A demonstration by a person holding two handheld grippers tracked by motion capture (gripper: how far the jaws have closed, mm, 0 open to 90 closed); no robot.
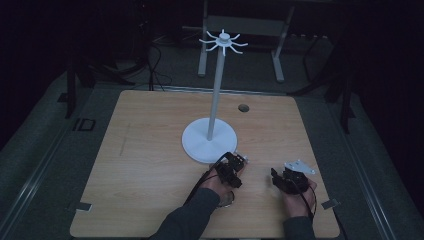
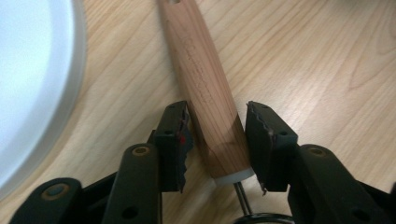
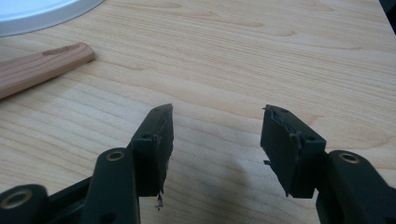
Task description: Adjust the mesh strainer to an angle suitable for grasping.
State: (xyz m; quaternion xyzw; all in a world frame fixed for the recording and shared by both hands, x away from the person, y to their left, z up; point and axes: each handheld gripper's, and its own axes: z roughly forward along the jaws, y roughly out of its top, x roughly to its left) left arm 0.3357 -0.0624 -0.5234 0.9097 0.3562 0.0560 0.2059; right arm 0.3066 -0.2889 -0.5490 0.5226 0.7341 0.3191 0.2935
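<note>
Handle (image 2: pixel 205 88) flat on table (image 3: pixel 261 60), lengthwise between parted left tongs (image 2: pixel 215 140); right tongs (image 3: pixel 215 144) apart, empty.

high: overhead, forward-down | tool views: close, tabletop-level | shared: table (image 1: pixel 150 150)

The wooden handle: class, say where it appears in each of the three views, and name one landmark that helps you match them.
High view: too hidden under the left gripper to pick out.
Left gripper view: the wooden handle runs up the middle, its lower end between the open jaws.
Right gripper view: its tip lies at the upper left.
Shared landmark: the white stand base.
</note>
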